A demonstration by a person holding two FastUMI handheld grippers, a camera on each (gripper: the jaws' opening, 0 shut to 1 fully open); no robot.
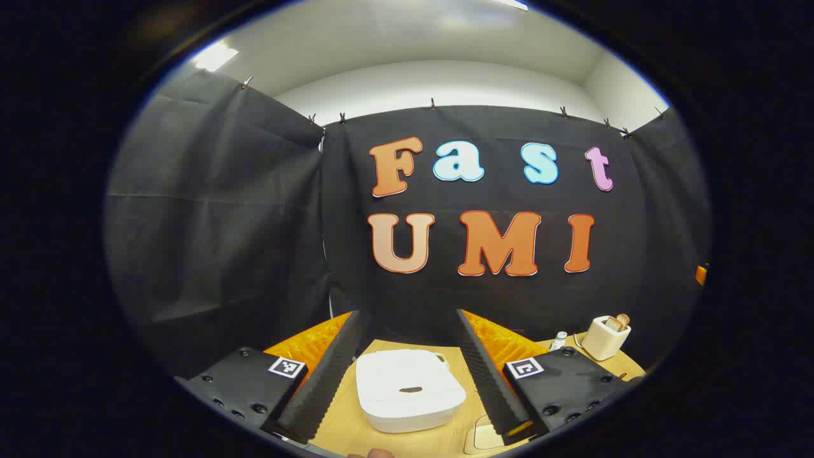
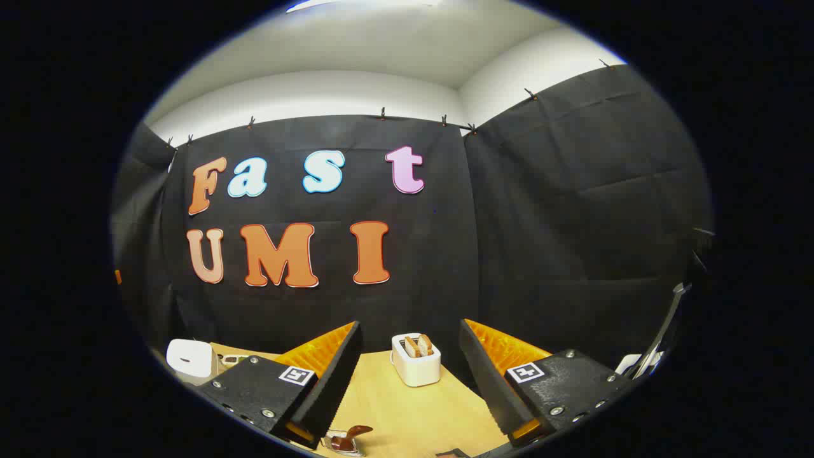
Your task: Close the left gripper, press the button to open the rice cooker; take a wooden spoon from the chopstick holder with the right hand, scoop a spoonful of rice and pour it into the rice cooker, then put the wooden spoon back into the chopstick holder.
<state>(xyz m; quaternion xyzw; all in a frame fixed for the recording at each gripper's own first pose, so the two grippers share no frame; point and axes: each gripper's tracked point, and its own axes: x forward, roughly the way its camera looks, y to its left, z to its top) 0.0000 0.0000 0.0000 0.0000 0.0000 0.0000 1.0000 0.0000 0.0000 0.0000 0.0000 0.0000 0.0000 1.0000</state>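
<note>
— Left gripper [image 1: 410, 375]?
— Spread wide, gripping nothing; ridged, saw-toothed inner faces, hovering above the rice cooker [image 1: 409, 391].
— Rice cooker's look?
— Smooth white plastic, rounded square, lid down, small dark oval slot on top; resting on the pale wood-grain table [image 1: 343, 432].
— Chopstick holder [image 1: 605, 338]?
— Far right of the rice cooker, well apart. Cream, boxy with rounded corners, matte; rounded wooden spoon [image 1: 617, 322] ends poking out the top.
— Right gripper [image 2: 410, 381]?
— Likewise held wide, empty, framing the chopstick holder [image 2: 416, 360] ahead; two flat wooden spoon [image 2: 418, 346] heads upright inside. Rice cooker [image 2: 189, 360] far left of it.
— Anything else?
— Glossy brown scoop-like piece on a shiny metal base [image 2: 346, 440], nearer than the rice cooker, bottom edge.
</note>
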